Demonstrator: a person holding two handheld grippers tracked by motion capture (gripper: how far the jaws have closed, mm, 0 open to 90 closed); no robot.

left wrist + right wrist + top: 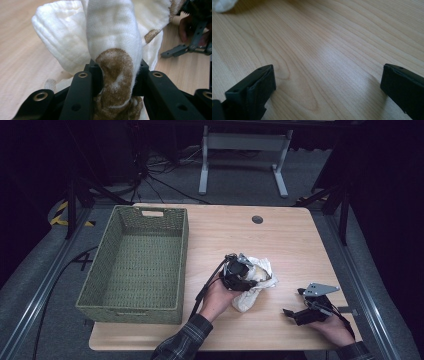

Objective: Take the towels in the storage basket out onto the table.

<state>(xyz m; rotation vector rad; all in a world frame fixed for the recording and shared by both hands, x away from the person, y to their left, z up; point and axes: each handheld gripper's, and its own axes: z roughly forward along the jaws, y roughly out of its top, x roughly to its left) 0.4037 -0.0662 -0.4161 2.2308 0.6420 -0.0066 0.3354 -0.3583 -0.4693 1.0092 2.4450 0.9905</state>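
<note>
Just right of the basket (pixel 135 265), near the middle of the table (pixel 295 240), we see the left gripper (pixel 239 274) pressed into a crumpled white cloth (pixel 257 282). In the left gripper view its two black jaws stand close together with a fold of the cloth (pixel 112 50) squeezed between them, so we read this gripper as clamped on the cloth. The pinched fold carries a brown patch, and another brown mark shows higher up toward the right edge of the fabric. The rest of the cloth bulges up and away from the jaws and lies on the table (pixel 22 50) in soft ridges.

From above, the cloth sits on the wood well right of the basket, partly under the left gripper and the left hand (pixel 216 297) that holds it, with one end trailing toward the near edge of the table. A plaid sleeve (pixel 185 340) comes in from below.

Farther right of the basket, past the cloth and near the table's right corner, the right gripper (pixel 295 302) rests low over the wood in the right hand (pixel 332 327). In the right gripper view its jaws stand wide apart with bare wood grain (pixel 324 62) between them, and a scrap of the cloth (pixel 223 5) shows in the upper left corner, well apart from them.

The basket is green, woven, rectangular, and it stands on the table's left side
</note>
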